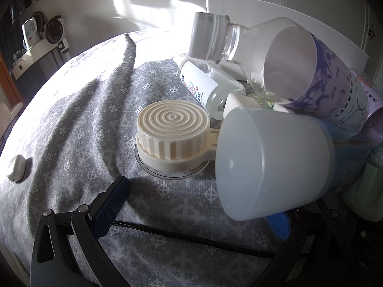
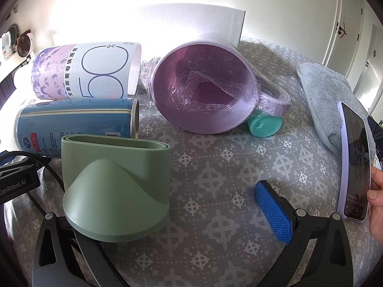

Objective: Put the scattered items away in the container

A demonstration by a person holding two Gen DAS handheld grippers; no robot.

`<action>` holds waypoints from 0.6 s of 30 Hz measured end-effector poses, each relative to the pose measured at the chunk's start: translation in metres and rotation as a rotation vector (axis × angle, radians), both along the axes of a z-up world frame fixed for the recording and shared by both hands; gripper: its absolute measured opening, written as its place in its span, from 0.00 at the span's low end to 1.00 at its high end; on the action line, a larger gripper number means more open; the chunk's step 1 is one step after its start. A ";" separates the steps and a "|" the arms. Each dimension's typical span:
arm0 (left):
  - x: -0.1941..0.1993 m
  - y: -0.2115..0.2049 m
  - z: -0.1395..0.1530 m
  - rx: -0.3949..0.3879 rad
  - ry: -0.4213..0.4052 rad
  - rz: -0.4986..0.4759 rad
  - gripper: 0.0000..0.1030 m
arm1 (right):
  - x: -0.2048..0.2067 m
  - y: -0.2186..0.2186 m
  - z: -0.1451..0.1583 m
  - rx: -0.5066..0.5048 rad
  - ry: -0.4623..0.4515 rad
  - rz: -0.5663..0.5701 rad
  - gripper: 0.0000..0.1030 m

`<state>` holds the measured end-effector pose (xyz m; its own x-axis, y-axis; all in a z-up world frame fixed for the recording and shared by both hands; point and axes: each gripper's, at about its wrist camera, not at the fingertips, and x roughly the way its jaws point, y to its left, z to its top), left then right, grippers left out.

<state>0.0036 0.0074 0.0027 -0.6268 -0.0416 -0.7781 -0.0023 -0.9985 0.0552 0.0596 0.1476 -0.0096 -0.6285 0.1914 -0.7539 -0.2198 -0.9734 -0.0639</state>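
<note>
Both of my hand-held grippers sit low over the bed (image 2: 215, 167), at the bottom edge of each view.

Left hand-held gripper (image 1: 191, 205): spread wide, holding nothing. The pale blue cap of the spray can (image 1: 270, 162) lies between its fingers at lower right and hides most of the right finger; I can't tell if it touches.

Right hand-held gripper (image 2: 167, 203): also spread, nothing clamped. The green nozzle (image 2: 115, 186) lies at lower left over the left finger; the blue pad (image 2: 273, 212) of the other is clear.

Mid-frame in the left view: round cream lid (image 1: 172, 134) on a clear dish. Behind it, a small labelled bottle (image 1: 205, 88) and a clear capped bottle (image 1: 213, 35) stacked crooked against the printed paper sleeve (image 1: 330, 71).

Right view, further back: the can on its side at left, the purple jug (image 2: 203, 88) tipped over in plastic wrap, and a teal tub (image 2: 263, 124) tucked under it.

White box (image 2: 196, 21) at the top centre is probably the container, though its opening isn't visible.

Risks, my read:
- Round can on soft bedding: rolls if nudged.
- Smooth cap: may slip when squeezed.
- Pulling anything low could topple the bottle pile.
- Cable (image 1: 191, 236) crosses under the left fingers: snag.
</note>
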 end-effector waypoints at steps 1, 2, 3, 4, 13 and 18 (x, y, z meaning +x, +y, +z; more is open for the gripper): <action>0.000 0.000 0.000 0.000 0.000 0.000 1.00 | 0.000 0.000 0.000 0.000 0.000 0.000 1.00; 0.000 0.000 0.000 0.000 0.000 0.000 1.00 | 0.000 0.000 0.000 0.000 0.000 0.000 1.00; 0.000 0.000 0.000 0.001 0.000 0.000 1.00 | 0.001 0.000 0.000 0.000 0.000 0.000 1.00; 0.000 0.000 0.000 0.002 0.001 0.000 1.00 | 0.000 0.000 0.000 0.000 0.000 0.000 1.00; 0.001 0.000 -0.002 -0.001 0.007 0.000 1.00 | 0.000 0.000 0.000 -0.001 -0.001 0.002 1.00; 0.001 0.000 -0.002 -0.002 0.007 0.000 1.00 | 0.000 0.000 0.000 -0.001 0.000 0.002 1.00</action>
